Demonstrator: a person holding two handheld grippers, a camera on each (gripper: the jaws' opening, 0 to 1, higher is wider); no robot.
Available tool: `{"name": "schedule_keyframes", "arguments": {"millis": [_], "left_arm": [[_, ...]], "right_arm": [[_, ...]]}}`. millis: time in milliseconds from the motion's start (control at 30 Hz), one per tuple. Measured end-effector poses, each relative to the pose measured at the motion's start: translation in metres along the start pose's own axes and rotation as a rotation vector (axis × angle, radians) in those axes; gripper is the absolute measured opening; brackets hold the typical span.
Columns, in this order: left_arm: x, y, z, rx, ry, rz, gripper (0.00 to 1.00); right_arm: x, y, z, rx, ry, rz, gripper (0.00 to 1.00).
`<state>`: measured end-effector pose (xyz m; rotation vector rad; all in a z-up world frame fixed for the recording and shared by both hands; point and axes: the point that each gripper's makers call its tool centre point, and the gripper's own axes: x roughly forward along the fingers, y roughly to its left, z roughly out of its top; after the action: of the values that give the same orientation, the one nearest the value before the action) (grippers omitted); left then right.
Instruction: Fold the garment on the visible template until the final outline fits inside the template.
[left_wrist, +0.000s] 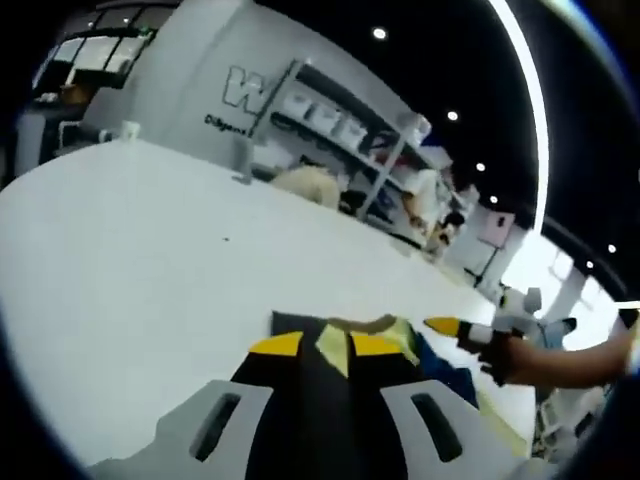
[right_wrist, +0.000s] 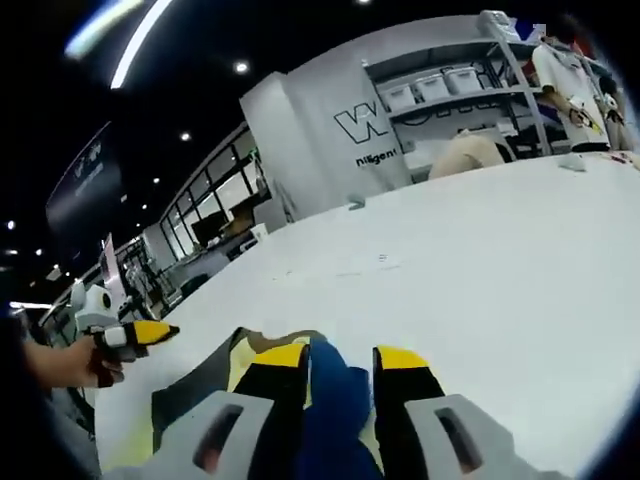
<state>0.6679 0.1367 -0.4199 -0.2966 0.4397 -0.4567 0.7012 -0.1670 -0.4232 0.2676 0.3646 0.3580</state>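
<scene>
Left gripper view: left claw (left_wrist: 325, 348) clamped dark yellow-trimmed cloth garment (left_wrist: 345, 380); right claw (right_wrist: 340, 360) pinched its blue part over white flat counter (right_wrist: 450, 270); lift evenly, likely best.

It looked like a lab or showroom hall — large, open and dim overhead. The ceiling (left_wrist: 440, 60) was black, dotted with small round spotlights and crossed by a long curved light strip (left_wrist: 530, 110). A big white table (left_wrist: 150, 260) ran through the middle. Behind it stood a pale grey wall (right_wrist: 310, 140) bearing large logo letters, and beside that metal shelves (right_wrist: 450, 85) held white storage bins. Far off, glazed partitions (right_wrist: 215, 215) lined one side — the sort found around offices or test bays.
</scene>
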Motion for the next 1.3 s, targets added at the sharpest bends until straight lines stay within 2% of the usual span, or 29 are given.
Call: {"name": "schedule_keyframes", "arguments": {"millis": [33,67,167,200,233,333,367,400,433,467,567,600,667,933,967,1000,1033,1167,1200,1233,1267,1300], "left_arm": [[0.018,-0.004,0.006,-0.015,-0.002,-0.014,0.22],[0.03,-0.006,0.012,-0.029,-0.014,-0.018,0.23],[0.053,-0.009,0.023,-0.076,-0.037,-0.036,0.26],[0.075,-0.011,0.03,-0.101,-0.041,-0.054,0.27],[0.099,-0.019,0.035,-0.121,-0.041,-0.072,0.28],[0.12,-0.016,0.036,-0.14,-0.033,-0.08,0.29],[0.132,-0.013,0.036,-0.155,-0.028,-0.073,0.29],[0.15,0.0,0.037,-0.188,-0.029,-0.052,0.3],[0.157,0.007,0.039,-0.241,-0.05,-0.034,0.29],[0.156,0.022,0.035,-0.38,-0.086,0.035,0.28],[0.154,0.03,0.036,-0.384,-0.096,0.025,0.28],[0.154,0.029,0.036,-0.385,-0.096,0.022,0.29],[0.156,0.028,0.037,-0.387,-0.093,0.006,0.3],[0.158,0.016,0.037,-0.39,-0.11,-0.054,0.3],[0.158,0.013,0.036,-0.388,-0.105,-0.07,0.29],[0.158,0.012,0.035,-0.385,-0.104,-0.076,0.29],[0.159,0.013,0.034,-0.383,-0.099,-0.082,0.29],[0.156,0.005,0.032,-0.382,-0.092,-0.105,0.29],[0.156,0.001,0.032,-0.374,-0.087,-0.121,0.29],[0.156,0.0,0.031,-0.373,-0.084,-0.126,0.29],[0.153,-0.007,0.028,-0.36,-0.071,-0.144,0.29],[0.153,-0.007,0.027,-0.357,-0.067,-0.149,0.29]], "right_arm": [[0.031,0.004,0.01,-0.005,0.006,0.034,0.24],[0.045,0.003,0.013,-0.008,0.016,0.048,0.23],[0.063,-0.006,0.016,0.005,0.035,0.068,0.22],[0.076,-0.012,0.017,0.016,0.048,0.076,0.22],[0.09,-0.016,0.016,0.066,0.065,0.095,0.21],[0.101,-0.021,0.016,0.087,0.081,0.104,0.18],[0.105,-0.02,0.014,0.094,0.112,0.115,0.17],[0.113,-0.022,0.01,0.101,0.143,0.145,0.16],[0.111,-0.01,0.008,0.115,0.173,0.205,0.15],[0.114,-0.003,0.001,0.073,0.213,0.246,0.13],[0.117,0.0,-0.009,0.038,0.249,0.265,0.0],[0.118,0.0,-0.01,0.037,0.25,0.267,0.0],[0.115,0.007,-0.01,0.023,0.251,0.297,0.0],[0.085,0.034,0.01,-0.148,0.125,0.35,0.0],[0.07,0.047,0.014,-0.246,0.093,0.368,0.0],[0.066,0.049,0.011,-0.295,0.091,0.371,0.0],[0.057,0.057,0.004,-0.38,0.103,0.387,0.0],[0.037,0.076,-0.019,-0.565,0.138,0.415,0.0],[0.025,0.089,-0.034,-0.646,0.172,0.436,0.0],[0.022,0.092,-0.04,-0.658,0.186,0.442,0.0],[0.013,0.099,-0.058,-0.753,0.228,0.472,0.0],[0.011,0.101,-0.063,-0.76,0.247,0.484,0.0]]}}
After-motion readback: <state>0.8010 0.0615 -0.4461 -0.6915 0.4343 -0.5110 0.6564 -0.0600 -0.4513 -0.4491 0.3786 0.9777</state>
